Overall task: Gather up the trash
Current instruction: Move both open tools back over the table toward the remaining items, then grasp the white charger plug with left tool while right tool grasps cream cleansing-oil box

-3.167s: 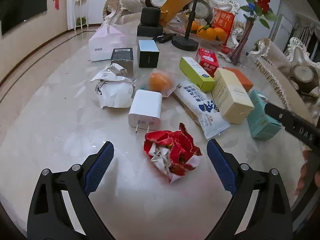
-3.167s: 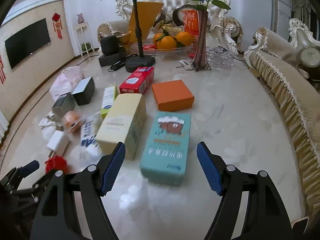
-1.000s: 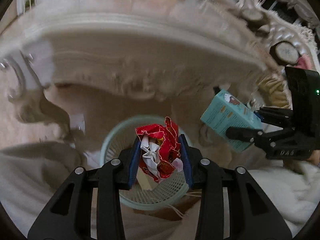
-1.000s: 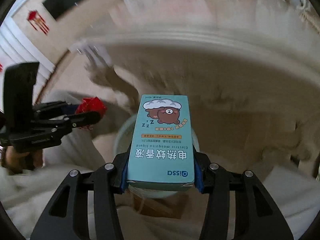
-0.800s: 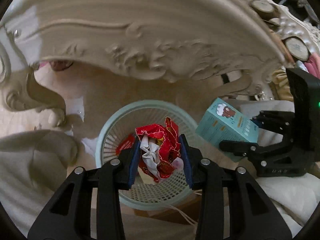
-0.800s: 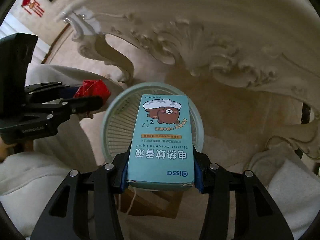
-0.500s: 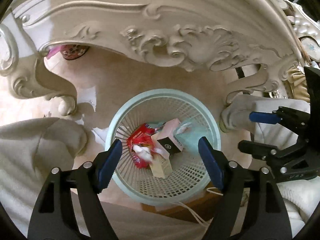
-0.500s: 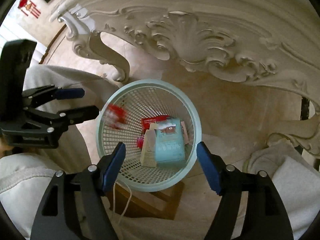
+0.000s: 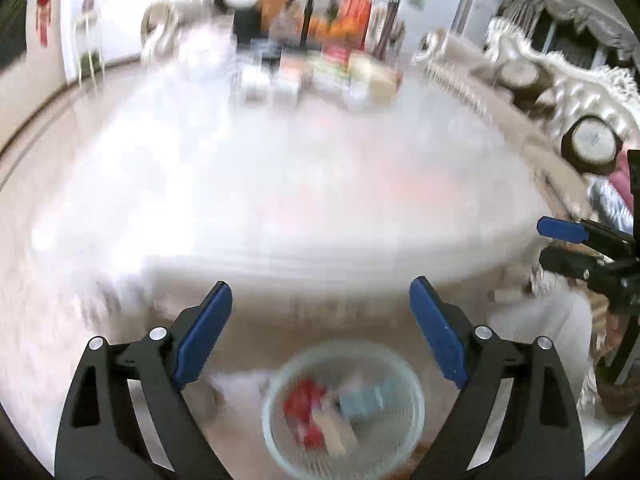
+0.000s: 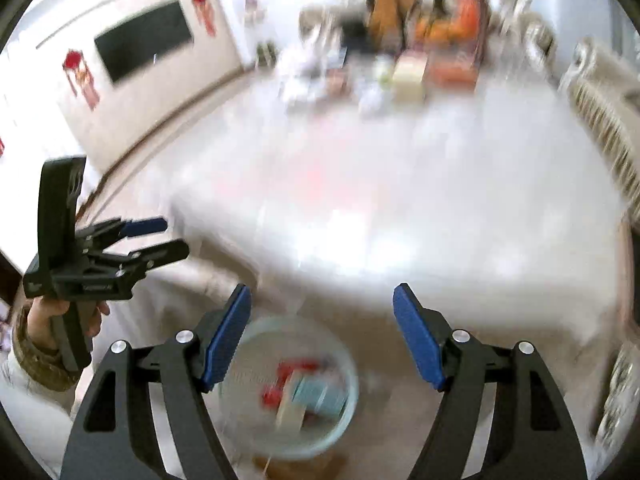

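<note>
A pale green mesh basket [image 9: 280, 440] [image 10: 348, 412] stands on the floor below the table's front edge. Inside it lie the crumpled red wrapper [image 9: 304, 400] [image 10: 288, 372] and the teal box [image 9: 368, 396] [image 10: 320, 396], blurred. My left gripper [image 9: 320, 292] is above the basket, its jaws still opening, with nothing between them; it also shows at the left of the right wrist view [image 10: 160, 236]. My right gripper [image 10: 322, 296] is open and empty, and appears at the right edge of the left wrist view [image 9: 556, 240].
The marble table [image 9: 280, 184] [image 10: 400, 184] fills the middle, its far end crowded with blurred boxes [image 10: 408, 72], fruit [image 10: 436, 24] and a stand. A carved sofa [image 9: 580, 92] runs along the right. A hand [image 10: 60, 312] holds the left gripper's handle.
Both grippers let go of the wrapper and the box into the basket, opened, then rose and tilted up, so the tabletop now fills both views.
</note>
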Tool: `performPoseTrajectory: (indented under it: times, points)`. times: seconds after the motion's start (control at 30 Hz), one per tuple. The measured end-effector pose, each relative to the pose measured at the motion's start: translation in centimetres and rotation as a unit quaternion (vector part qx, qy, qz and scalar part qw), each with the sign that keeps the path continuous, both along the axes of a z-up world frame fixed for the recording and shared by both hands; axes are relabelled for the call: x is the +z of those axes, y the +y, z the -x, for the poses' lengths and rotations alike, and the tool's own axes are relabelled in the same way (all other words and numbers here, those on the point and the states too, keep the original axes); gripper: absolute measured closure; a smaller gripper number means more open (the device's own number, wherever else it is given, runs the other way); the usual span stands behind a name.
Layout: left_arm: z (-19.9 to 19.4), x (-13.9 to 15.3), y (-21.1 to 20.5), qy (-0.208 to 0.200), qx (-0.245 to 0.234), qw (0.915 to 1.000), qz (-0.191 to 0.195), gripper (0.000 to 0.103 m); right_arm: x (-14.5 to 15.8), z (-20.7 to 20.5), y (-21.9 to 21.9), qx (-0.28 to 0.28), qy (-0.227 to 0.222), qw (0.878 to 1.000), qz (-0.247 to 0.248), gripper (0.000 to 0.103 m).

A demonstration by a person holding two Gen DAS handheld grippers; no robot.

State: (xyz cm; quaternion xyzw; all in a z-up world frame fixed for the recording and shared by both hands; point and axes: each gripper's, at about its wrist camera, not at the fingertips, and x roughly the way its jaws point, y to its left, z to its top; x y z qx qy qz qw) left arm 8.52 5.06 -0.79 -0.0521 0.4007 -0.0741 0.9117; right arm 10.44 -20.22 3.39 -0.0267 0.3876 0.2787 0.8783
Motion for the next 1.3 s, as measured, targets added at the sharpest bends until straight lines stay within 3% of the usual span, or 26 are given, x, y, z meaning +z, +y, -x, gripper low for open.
performPoseTrajectory:
  times: [0.17,0.37,0.57,0.73,1.13,1.3]
  points:
    - [-7.8,3.0,0.2,-0.06,-0.009,0.9981,-0.011,0.014,2.6,-7.2,0.3,-0.048,-0.049,0.998,0.002,0.033]
    - [-16.4,1.0,1.1,-0.025,-0.043,0.9979,0.042,0.014,2.0,-13.9,1.4,-0.071,-0.06,0.996,0.019,0.033]
    - [-19.8,-0.7,1.8,-0.008,-0.059,0.998,0.02,0.014,0.9,-17.2,2.3,-0.066,-0.04,0.997,0.017,0.033]
    - [-21.7,-0.9,1.7,0.001,-0.092,0.9949,0.042,0.014,-0.4,-20.0,3.7,-0.056,-0.026,0.998,0.031,0.033]
    - [-25.9,-1.4,1.2,0.02,-0.095,0.9949,0.025,0.014,-2.0,-24.3,6.0,-0.056,-0.005,0.997,0.047,0.033]
    - [-26.8,-1.3,1.0,0.015,-0.132,0.9911,-0.016,0.014,-2.3,-24.8,5.6,-0.06,0.009,0.998,0.032,0.033]
